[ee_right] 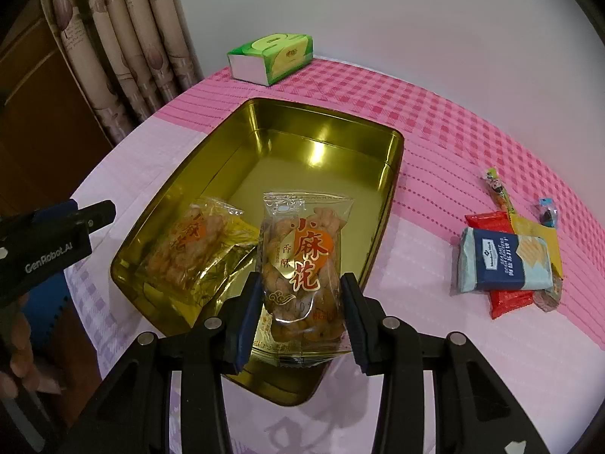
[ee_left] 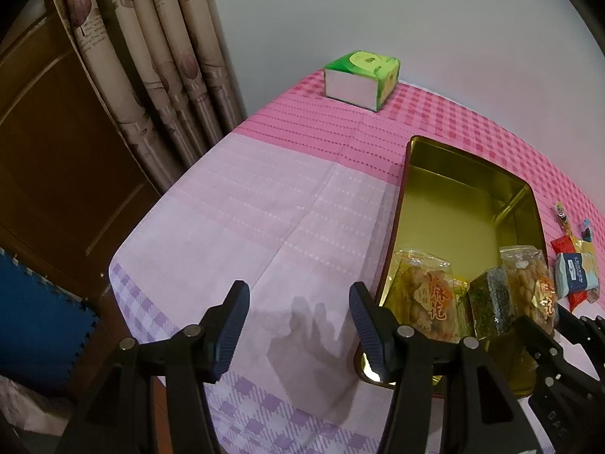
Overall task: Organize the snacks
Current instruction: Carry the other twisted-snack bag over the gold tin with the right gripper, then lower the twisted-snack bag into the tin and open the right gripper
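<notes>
My right gripper (ee_right: 300,287) is shut on a clear packet of fried dough twists (ee_right: 302,249) and holds it upright over the near end of the open gold tin (ee_right: 321,113). A second twist packet (ee_right: 189,242) lies in the tin on a green-gold foil packet (ee_right: 234,249). My left gripper (ee_left: 298,302) stands open and holds nothing over the pale cloth, just left of the tin (ee_left: 453,159). In the left wrist view the held packet (ee_left: 529,283) shows at the right, next to the twist packet lying in the tin (ee_left: 423,295).
A small pile of snacks lies on the cloth right of the tin: a blue-and-white packet (ee_right: 499,261), a red packet (ee_right: 506,299), a candy stick (ee_right: 499,189) and a small blue sweet (ee_right: 546,212). A green tissue box (ee_right: 272,56) stands by the wall. Curtains hang at the left.
</notes>
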`<control>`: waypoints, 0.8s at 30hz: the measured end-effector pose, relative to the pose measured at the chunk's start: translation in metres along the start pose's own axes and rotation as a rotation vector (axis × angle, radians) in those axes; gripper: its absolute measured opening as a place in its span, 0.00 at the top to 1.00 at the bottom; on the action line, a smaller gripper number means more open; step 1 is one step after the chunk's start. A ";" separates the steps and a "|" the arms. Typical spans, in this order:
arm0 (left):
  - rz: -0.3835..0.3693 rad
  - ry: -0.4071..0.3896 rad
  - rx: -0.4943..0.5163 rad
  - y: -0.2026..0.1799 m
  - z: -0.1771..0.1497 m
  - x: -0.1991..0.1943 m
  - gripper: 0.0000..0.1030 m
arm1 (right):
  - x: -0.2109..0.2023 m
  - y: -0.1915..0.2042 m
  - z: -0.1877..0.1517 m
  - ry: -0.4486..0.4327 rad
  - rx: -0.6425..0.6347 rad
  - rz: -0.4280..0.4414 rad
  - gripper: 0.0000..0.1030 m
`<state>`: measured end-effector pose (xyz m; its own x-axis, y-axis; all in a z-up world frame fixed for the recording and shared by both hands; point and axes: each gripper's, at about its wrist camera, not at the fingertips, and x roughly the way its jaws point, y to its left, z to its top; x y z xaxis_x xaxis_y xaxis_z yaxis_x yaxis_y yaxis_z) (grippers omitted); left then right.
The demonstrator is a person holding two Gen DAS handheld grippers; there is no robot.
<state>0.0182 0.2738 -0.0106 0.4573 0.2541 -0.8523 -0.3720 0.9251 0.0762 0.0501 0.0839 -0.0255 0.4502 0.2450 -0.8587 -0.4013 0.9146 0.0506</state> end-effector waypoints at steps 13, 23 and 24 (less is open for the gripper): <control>-0.010 0.004 0.007 -0.003 -0.001 0.001 0.45 | 0.008 0.015 -0.007 0.028 -0.016 0.050 0.62; -0.011 0.006 0.012 -0.005 -0.002 0.001 0.45 | 0.005 0.012 -0.006 0.012 -0.013 0.063 0.56; -0.011 0.006 0.012 -0.005 -0.002 0.001 0.45 | 0.004 0.012 -0.006 0.009 -0.011 0.060 0.53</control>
<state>0.0192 0.2687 -0.0128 0.4569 0.2420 -0.8559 -0.3575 0.9311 0.0724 0.0423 0.0937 -0.0317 0.4182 0.2961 -0.8587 -0.4361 0.8948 0.0961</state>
